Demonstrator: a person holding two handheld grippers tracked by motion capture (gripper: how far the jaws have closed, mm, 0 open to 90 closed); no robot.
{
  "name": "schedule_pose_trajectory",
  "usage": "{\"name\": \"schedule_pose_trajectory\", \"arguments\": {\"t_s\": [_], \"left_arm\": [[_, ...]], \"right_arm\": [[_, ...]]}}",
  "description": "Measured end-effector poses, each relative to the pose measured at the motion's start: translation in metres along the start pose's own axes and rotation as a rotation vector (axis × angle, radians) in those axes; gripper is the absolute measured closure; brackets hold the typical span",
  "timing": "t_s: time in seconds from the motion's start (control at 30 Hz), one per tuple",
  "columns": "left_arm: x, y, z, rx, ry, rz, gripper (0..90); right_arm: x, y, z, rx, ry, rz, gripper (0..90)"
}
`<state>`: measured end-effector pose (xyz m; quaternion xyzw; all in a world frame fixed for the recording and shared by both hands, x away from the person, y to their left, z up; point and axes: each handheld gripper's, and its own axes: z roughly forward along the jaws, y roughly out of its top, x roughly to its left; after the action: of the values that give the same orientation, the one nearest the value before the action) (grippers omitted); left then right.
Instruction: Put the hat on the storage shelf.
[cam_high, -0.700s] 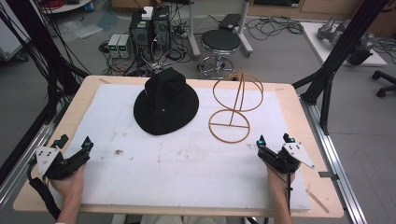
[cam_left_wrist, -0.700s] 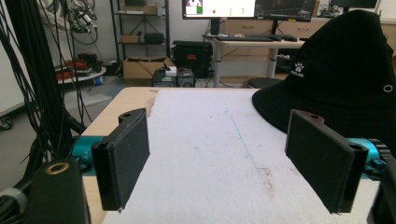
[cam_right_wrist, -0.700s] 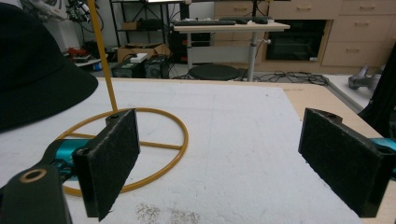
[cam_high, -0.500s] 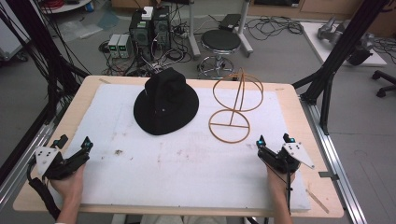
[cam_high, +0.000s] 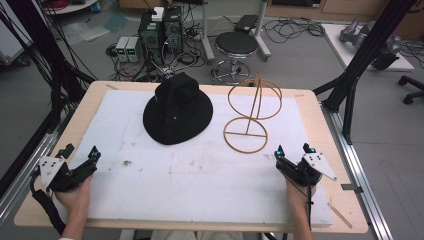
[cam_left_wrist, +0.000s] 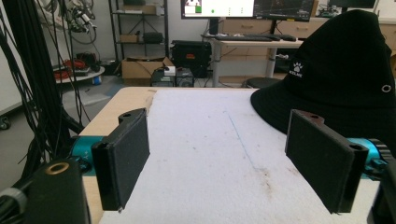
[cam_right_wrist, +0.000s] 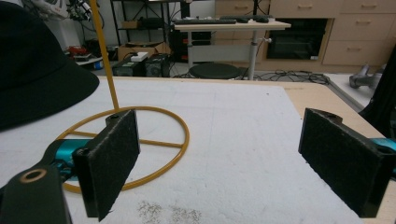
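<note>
hat: a black hat (cam_high: 177, 112) lies flat on the white mat (cam_high: 200, 175) covering the counter (cam_high: 320, 115), toward the far side, just left of the stand, apart from it
stand: a yellow wire hat stand (cam_high: 248, 120) is upright on the mat, its round base ring toward the near side and its upper hoop over the far side; nothing hangs on it
left gripper: the left gripper (cam_high: 80, 156) sits at the near left corner of the mat, well short of the hat; fingers (cam_left_wrist: 123, 156) spread wide, nothing between them, the hat's brim ahead and to one side in its own view
right gripper: the right gripper (cam_high: 294, 151) rests near the mat's right edge, close in front of the stand's base ring; fingers (cam_right_wrist: 109, 158) spread wide, nothing between them
done so far: judging by how things lie, nothing; hat and stand are both untouched
left to do: likely all of it: reach the hat, lift it by brim or crown, and set it over the stand's hoop
watch: the soft brim may flop in a one-sided pinch, and the light stand may tip
</note>
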<state>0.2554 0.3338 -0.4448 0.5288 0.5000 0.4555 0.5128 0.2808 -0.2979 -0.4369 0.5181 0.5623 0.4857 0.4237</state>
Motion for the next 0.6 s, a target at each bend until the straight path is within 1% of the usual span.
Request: {"name": "schedule_pose_trajectory", "arguments": {"t_s": [0.23, 0.37, 0.5, 0.53, 0.57, 0.6], "left_arm": [[-0.002, 0.001, 0.002, 0.000, -0.008, 0.002, 22.0], [-0.006, 0.005, 0.006, 0.007, -0.024, 0.007, 22.4], [-0.014, 0.013, 0.009, 0.026, -0.036, 0.051, 23.8], [-0.016, 0.016, 0.010, 0.027, -0.042, 0.056, 24.0], [-0.022, 0.022, 0.012, 0.039, -0.061, 0.064, 24.3], [-0.022, 0.022, 0.012, 0.039, -0.061, 0.064, 24.4]], "right_arm": [[0.001, 0.000, 0.001, 0.003, 0.000, -0.005, 11.6], [0.002, -0.001, 0.003, 0.017, 0.005, -0.014, 11.7], [0.003, -0.001, 0.003, 0.011, 0.009, -0.024, 11.7], [0.003, -0.001, 0.003, 0.011, 0.009, -0.024, 11.7], [0.003, -0.001, 0.002, 0.013, 0.012, -0.018, 11.7], [0.003, -0.001, 0.002, 0.010, 0.012, -0.014, 11.7]]}}
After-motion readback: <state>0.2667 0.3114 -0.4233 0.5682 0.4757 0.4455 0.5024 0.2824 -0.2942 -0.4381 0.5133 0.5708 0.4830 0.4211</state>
